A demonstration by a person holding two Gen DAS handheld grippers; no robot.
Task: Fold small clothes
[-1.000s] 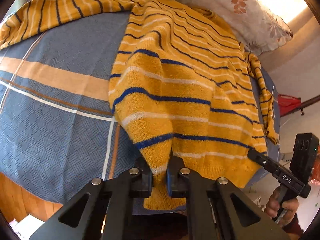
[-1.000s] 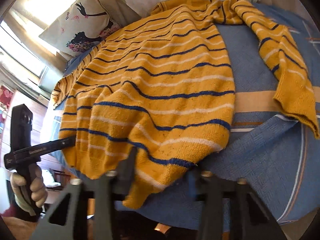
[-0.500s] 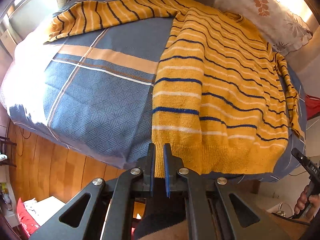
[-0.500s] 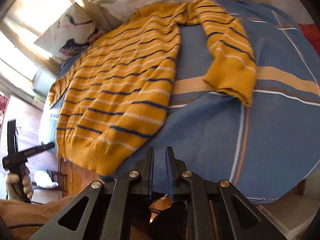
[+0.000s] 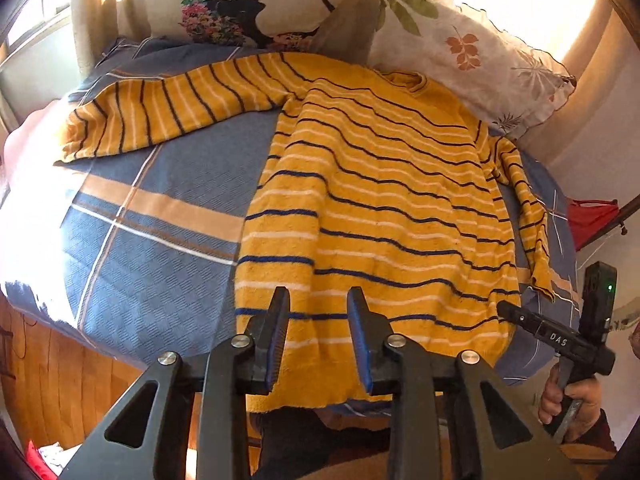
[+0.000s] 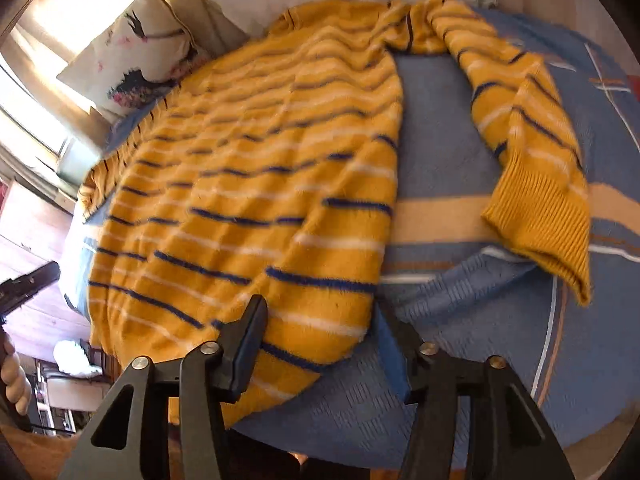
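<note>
1. A yellow striped sweater (image 5: 380, 200) lies flat on the blue checked cover (image 5: 160, 248) of a bed, its neck towards two pillows (image 5: 480, 52) and its hem at the near edge
2. One sleeve (image 5: 160, 112) stretches sideways across the cover; the other (image 5: 528, 208) trails down along the body's far side
3. The left gripper (image 5: 318, 294) is released: its jaws have just been opening and stand apart above the hem, the pads clear of the knit
4. The right gripper (image 6: 318, 304) is also unclenched, its jaws wide apart; a hem corner lies between them, but whether either pad touches it I cannot tell
5. The right wrist view is blurred
</note>
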